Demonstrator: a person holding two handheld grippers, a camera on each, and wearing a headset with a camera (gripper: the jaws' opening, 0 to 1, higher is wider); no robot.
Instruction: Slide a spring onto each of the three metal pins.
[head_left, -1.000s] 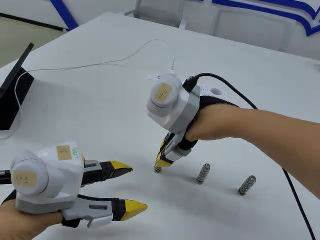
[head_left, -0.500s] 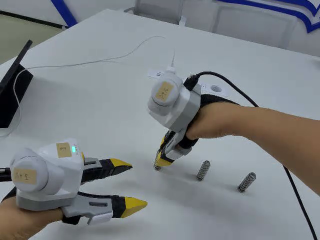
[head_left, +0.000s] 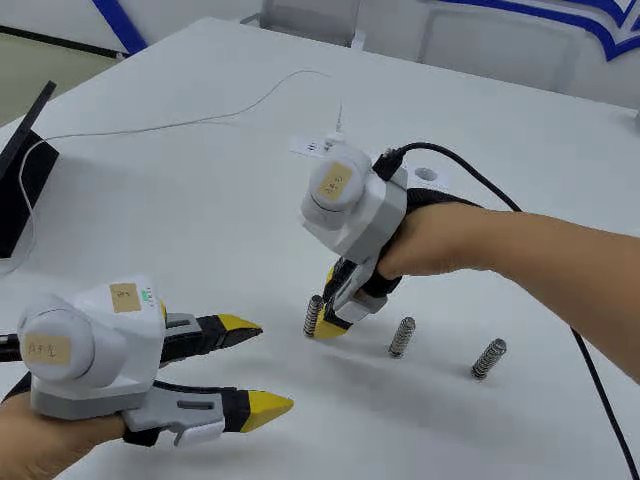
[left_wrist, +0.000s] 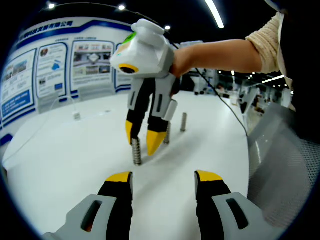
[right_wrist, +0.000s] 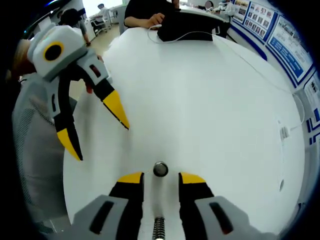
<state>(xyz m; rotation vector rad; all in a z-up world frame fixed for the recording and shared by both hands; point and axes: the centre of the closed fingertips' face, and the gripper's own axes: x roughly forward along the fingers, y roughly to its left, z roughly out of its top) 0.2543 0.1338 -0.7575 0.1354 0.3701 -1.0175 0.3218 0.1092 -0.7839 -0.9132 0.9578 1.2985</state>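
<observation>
While your white, yellow-tipped right gripper (head_left: 328, 325) hangs with jaws parted just beside the leftmost grey coiled metal spring (head_left: 314, 316), a second spring (head_left: 401, 337) and a third spring (head_left: 488, 358) stand at its 4 o'clock, and your left gripper (head_left: 262, 365) hovers spread wide at 8 o'clock.

Right gripper (head_left: 328, 326) nose-down, jaws apart — left gripper (head_left: 270, 365) level, jaws wide apart.

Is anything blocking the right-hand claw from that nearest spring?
Nothing visible does. The spring stands upright right at the open jaw tips of the right gripper, with bare white table around it.
</observation>
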